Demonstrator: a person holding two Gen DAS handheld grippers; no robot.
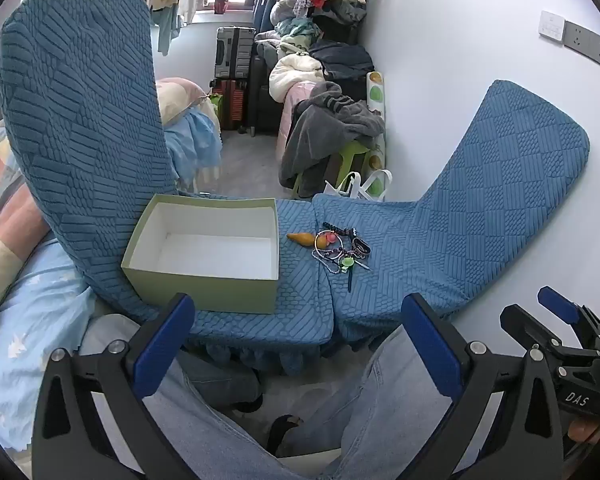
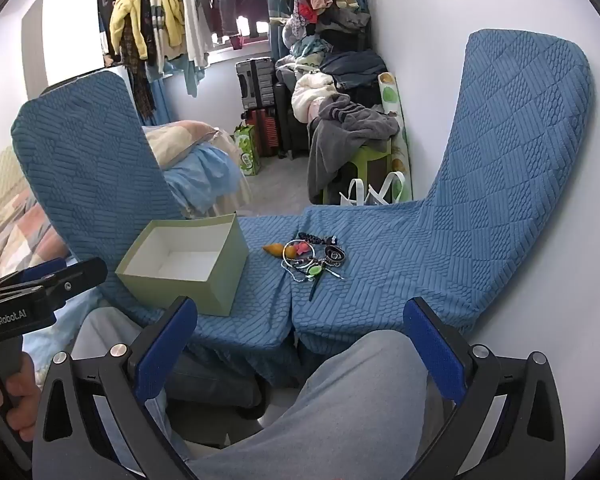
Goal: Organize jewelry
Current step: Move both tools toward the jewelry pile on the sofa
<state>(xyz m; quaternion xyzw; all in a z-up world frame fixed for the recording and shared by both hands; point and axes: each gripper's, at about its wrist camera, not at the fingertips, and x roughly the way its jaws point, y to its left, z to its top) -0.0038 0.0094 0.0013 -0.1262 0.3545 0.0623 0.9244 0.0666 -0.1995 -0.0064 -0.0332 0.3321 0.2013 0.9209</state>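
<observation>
A small pile of jewelry (image 1: 340,252) lies on the blue-covered seat (image 1: 380,280): bangles, bead strings, a green clip, a dark stick and an orange piece (image 1: 300,239). It also shows in the right wrist view (image 2: 314,260). An open pale-green box (image 1: 204,248) with a white, empty inside stands left of the pile, also in the right wrist view (image 2: 184,264). My left gripper (image 1: 298,344) is open and empty, held back above the person's knees. My right gripper (image 2: 300,348) is open and empty, also short of the seat.
Two blue-covered chair backs rise at left (image 1: 80,140) and right (image 1: 500,184). A white wall (image 1: 460,60) is on the right. A bed (image 1: 20,280) lies at the left. Clothes, suitcases and a green stool (image 1: 352,156) crowd the far floor. The person's jeans-clad legs (image 2: 340,400) are below.
</observation>
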